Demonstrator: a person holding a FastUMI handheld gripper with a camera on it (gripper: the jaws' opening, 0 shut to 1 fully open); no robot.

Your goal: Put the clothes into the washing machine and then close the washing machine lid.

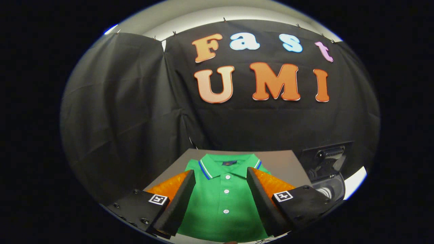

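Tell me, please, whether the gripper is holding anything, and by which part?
Nothing is held: the gripper is open above the green polo shirt, its fingers spread apart.

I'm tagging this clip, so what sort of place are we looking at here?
Likely a staged recording booth, not a home: black cloth wall, a green polo shirt laid flat on a table, washing machine alongside. The tool hangs open above the shirt.

The gripper (221, 173) is hovering with its jaws spread wide, gripping nothing; one finger (176, 203) is sitting at 7 o'clock, the other at 5 o'clock.
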